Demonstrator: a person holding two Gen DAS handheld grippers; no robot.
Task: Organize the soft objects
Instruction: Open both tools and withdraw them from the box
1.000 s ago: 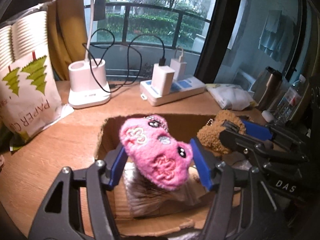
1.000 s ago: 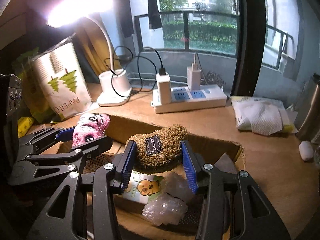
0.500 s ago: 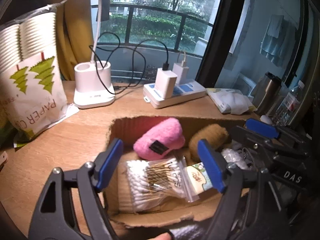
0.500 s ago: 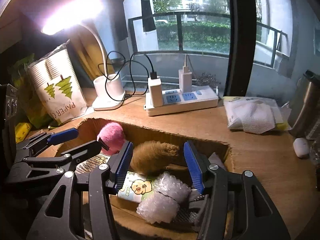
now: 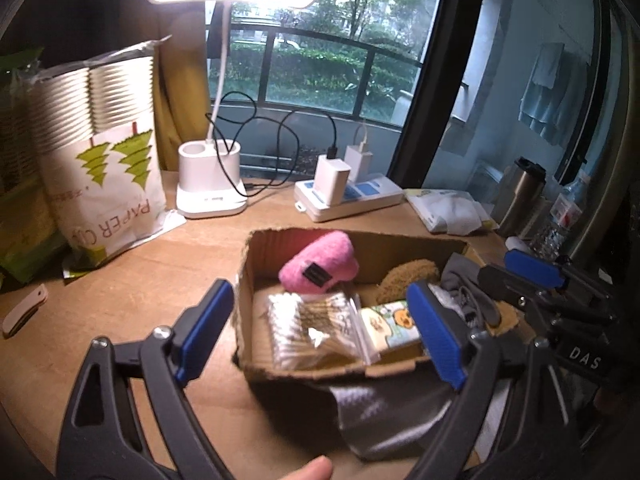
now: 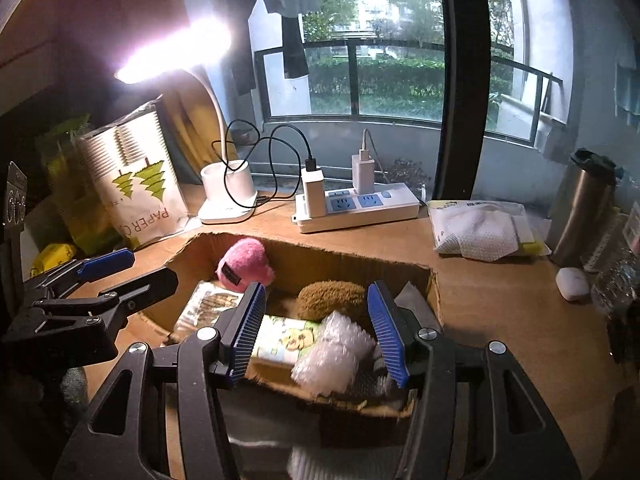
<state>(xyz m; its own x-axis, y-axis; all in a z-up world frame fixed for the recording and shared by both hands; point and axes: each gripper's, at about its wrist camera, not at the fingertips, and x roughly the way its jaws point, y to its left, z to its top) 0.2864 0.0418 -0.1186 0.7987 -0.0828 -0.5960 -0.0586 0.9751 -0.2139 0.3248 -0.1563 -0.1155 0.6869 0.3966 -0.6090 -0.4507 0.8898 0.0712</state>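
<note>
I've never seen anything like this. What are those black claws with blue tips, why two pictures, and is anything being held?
They are hand-held grippers, one in each of a person's hands, each carrying a camera looking along its fingers. One picture comes from the left gripper, the other from the right gripper. Both are open and hold nothing. Beyond them a cardboard box sits on a wooden desk. Inside lie a pink plush toy, a brown plush toy, a bag of cotton swabs and bubble wrap. Behind stand a lit desk lamp and a power strip.
</note>
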